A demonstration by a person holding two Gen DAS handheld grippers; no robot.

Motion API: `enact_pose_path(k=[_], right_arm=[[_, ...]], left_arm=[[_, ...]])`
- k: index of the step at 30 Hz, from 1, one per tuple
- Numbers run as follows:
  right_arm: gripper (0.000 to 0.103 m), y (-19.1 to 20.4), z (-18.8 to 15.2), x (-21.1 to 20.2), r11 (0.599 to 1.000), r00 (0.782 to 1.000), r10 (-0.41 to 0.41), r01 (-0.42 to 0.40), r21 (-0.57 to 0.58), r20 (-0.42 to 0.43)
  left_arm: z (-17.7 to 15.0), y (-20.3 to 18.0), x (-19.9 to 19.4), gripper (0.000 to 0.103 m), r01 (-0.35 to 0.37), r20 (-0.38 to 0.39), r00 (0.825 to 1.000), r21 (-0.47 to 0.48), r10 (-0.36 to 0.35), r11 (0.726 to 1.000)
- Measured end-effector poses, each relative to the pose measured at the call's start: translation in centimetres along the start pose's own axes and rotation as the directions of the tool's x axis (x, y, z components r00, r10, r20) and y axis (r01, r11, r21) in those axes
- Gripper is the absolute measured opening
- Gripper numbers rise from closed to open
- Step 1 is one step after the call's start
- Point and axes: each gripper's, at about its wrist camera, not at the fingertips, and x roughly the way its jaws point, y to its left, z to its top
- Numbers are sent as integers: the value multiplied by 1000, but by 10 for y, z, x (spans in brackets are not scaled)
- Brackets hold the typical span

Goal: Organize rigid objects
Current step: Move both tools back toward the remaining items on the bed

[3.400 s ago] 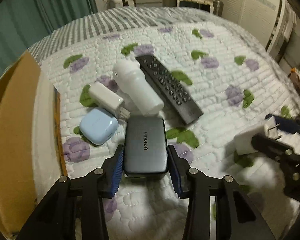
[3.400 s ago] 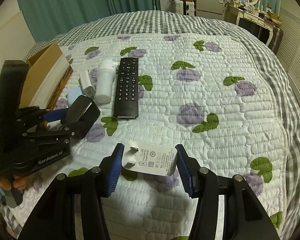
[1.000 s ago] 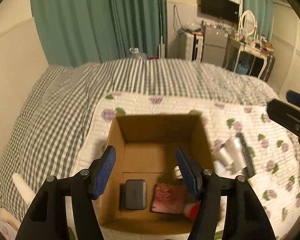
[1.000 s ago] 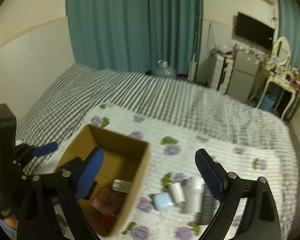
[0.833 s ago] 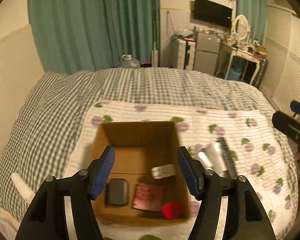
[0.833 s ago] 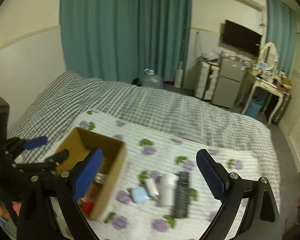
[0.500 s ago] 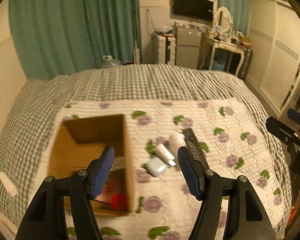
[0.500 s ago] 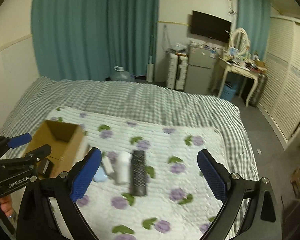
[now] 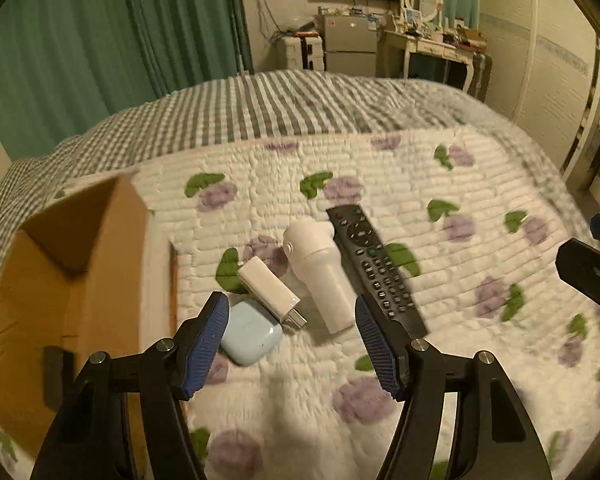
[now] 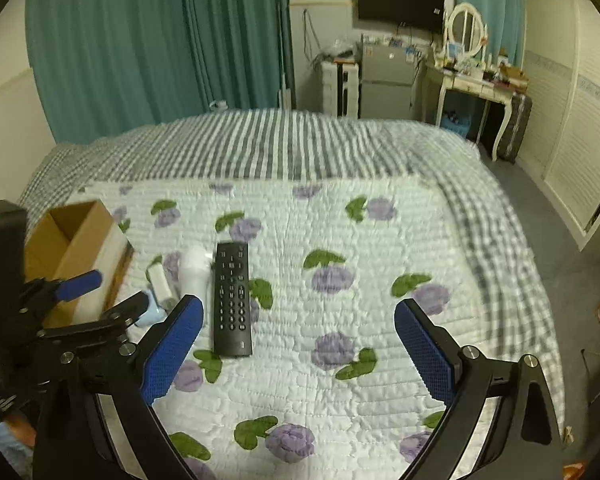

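On the flowered quilt lie a pale blue earbud case [image 9: 252, 338], a small white charger [image 9: 269, 288], a white bottle-shaped device [image 9: 320, 272] and a black remote [image 9: 374, 272]. My left gripper [image 9: 292, 344] is open and empty, hovering just above and in front of them, its left pad by the blue case. An open cardboard box [image 9: 68, 280] stands at the left, a dark item inside. My right gripper [image 10: 298, 354] is open wide and empty, higher up, to the right of the remote [image 10: 232, 300]. The left gripper [image 10: 84, 300] shows at its left, near the box [image 10: 76, 236].
The quilt [image 10: 380, 264] lies on a grey checked bedspread [image 10: 284, 144]. Green curtains [image 10: 160, 48] hang behind the bed. A fridge, a dressing table [image 10: 476, 80] and shuttered doors stand at the far right. The bed's right edge drops to the floor.
Both grippers dropped their items in the box, then swung right and came down toward the objects on the quilt. The box is now at the left edge of both views.
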Motion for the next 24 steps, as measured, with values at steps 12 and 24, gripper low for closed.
enact_pose_path(k=[12,24], right_arm=[[97,32,-7,56,999,994,15,-19,-35,-104],[97,53,-14,91,996,986,29,-43,-84,-167]], left_arm=[[-28,37,29,68,-23,29,999,233,17,972],[-34,28,52,68,-24,-42,999,174,31,985]])
